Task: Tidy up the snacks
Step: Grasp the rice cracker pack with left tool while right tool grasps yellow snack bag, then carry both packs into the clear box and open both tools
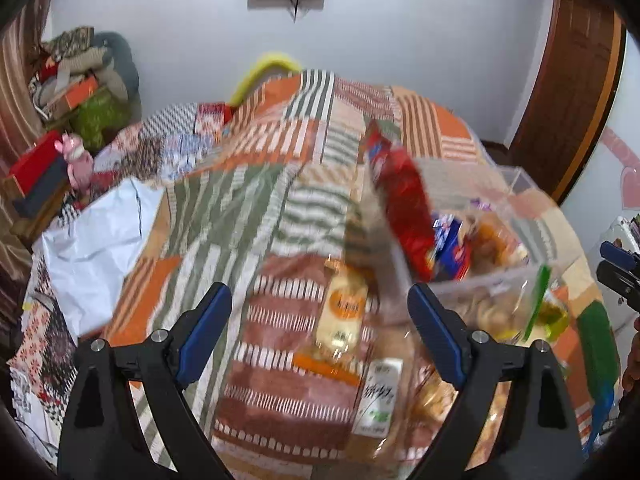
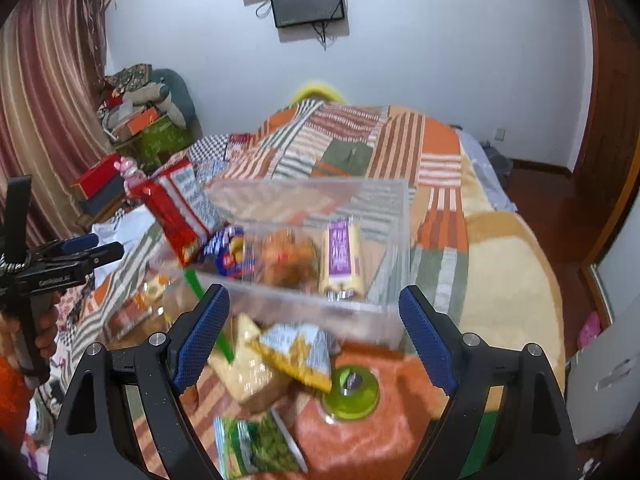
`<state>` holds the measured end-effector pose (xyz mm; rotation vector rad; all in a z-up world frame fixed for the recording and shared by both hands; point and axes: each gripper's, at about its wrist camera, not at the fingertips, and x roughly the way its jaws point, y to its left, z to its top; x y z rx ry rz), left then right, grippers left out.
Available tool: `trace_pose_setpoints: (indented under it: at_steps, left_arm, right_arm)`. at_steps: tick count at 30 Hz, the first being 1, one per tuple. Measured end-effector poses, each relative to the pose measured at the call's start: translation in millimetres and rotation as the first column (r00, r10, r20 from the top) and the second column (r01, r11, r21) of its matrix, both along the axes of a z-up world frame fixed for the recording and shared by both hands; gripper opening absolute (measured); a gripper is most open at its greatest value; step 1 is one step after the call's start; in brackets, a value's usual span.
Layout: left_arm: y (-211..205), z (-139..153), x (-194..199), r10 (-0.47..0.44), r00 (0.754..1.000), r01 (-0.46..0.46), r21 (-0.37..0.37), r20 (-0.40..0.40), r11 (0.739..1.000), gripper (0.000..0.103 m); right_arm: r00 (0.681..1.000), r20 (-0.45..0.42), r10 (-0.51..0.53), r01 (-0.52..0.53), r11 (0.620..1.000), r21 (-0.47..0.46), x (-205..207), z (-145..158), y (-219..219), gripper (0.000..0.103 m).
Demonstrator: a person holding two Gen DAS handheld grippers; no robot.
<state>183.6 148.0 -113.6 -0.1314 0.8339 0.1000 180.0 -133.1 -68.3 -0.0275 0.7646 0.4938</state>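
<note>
Clear plastic bin (image 2: 320, 196) holds red packet (image 2: 176, 212), purple-label pack (image 2: 340, 258); both tools spread, empty.

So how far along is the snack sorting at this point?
Partly done. The clear bin already holds a purple-labelled pack, an orange snack bag and a blue packet, with a red packet leaning over its rim. Nothing is in hand: both the left tool and right tool are open. Left on the quilt: a yellow packet, green cup and green bag.
</note>
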Motion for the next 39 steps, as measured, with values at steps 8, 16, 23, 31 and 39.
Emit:
trace_pose_setpoints:
  at_steps: [8, 16, 23, 31, 39]
  left_arm:
    - [2.1, -44.4, 12.8, -0.016, 0.994, 0.016, 0.004, -0.108, 1.000, 0.090]
    - [-4.4, -68.3, 38.2, -0.035, 0.988, 0.036, 0.009, -0.149, 0.999, 0.082]
    - [-4.2, -84.1, 52.1, -0.046, 0.987, 0.042, -0.026, -0.156, 0.999, 0.061]
    - [2.9, -80.1, 41.4, -0.036, 0.988, 0.034, -0.014, -0.148, 0.999, 0.033]
    - [0.2, -50.1, 12.7, -0.022, 0.996, 0.024, 0.029, -0.087, 0.999, 0.033]
  right_arm:
    - [0.993, -0.095, 0.075, -0.082, 0.995, -0.064, 0.4, -38.7, 16.4, 0.085]
    - [0.989, -0.127, 0.074, -0.080, 0.996, -0.045, 12.6, -50.9, 22.8, 0.084]
    - [0.978, -0.179, 0.108, -0.118, 0.992, -0.047, 11.2, -62.0, 30.4, 0.066]
    - [0.976, -0.203, 0.083, -0.079, 0.997, 0.026, 11.5, -61.5, 16.5, 0.041]
    - [0.986, -0.148, 0.073, -0.070, 0.997, 0.027, -1.3, -48.4, 8.2, 0.034]
